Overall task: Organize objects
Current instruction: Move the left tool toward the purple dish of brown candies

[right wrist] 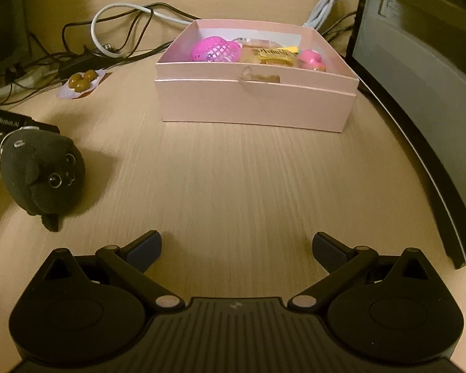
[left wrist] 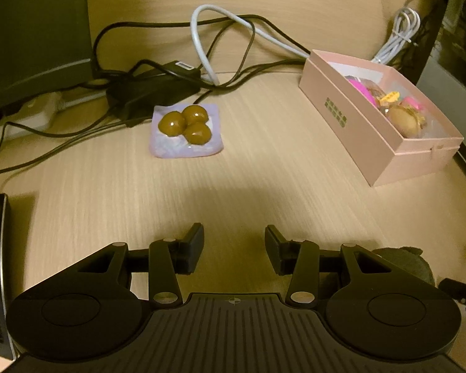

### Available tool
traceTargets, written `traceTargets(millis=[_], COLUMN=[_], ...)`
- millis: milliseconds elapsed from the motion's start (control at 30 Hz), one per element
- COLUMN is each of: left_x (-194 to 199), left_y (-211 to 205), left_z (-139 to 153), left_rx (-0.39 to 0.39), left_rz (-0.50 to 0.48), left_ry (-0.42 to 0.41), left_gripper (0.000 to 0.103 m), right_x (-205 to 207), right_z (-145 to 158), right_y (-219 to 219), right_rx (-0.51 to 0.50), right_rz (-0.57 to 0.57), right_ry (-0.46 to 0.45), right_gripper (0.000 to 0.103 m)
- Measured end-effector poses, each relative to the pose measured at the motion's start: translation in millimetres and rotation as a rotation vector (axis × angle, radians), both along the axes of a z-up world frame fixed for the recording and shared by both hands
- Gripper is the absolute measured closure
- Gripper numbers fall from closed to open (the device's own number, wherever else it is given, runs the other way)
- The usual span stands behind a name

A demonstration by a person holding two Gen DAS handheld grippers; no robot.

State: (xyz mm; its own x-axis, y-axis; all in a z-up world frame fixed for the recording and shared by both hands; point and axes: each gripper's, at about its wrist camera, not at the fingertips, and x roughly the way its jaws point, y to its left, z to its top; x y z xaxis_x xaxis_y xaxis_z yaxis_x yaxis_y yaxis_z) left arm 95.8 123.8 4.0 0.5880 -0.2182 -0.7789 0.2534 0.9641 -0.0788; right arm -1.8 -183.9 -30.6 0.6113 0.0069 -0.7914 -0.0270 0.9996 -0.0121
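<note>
Progress looks partial: the pink box [right wrist: 254,99], upper centre of the right wrist view, already holds pink toys and a snack packet, while the black plush cat [right wrist: 42,172] at left and the packet of brown sweets [right wrist: 82,82] in the upper left lie out on the desk [right wrist: 248,186]. Both tools tilt downward over bare wood. The left gripper [left wrist: 234,247] stands narrowly parted and empty; the right gripper [right wrist: 236,250] gapes wide and empty.

A pale wood-grain counter [right wrist: 248,180] is filling both views under dim, warm light. Black and white cables [left wrist: 202,46] are tangling along its far edge. A dark monitor [right wrist: 419,93] is standing at the right.
</note>
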Motion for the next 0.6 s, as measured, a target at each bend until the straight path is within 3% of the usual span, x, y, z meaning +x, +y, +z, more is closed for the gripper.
traceTargets(millis=[267, 600], left_x=[-0.4, 0.4], left_y=[-7.7, -23.8], left_z=[-0.6, -3.0], left_rx=[0.042, 0.093], left_rz=[-0.009, -0.049], left_ry=[-0.001, 0.013], left_gripper=[0.052, 0.034], right_x=[-2.7, -6.1], right_z=[-2.1, -2.3], right_y=[-3.5, -4.4], right_rx=[0.025, 0.026], right_rz=[0.006, 0.026], right_ry=[-0.005, -0.025], right_gripper=[0.0, 0.0])
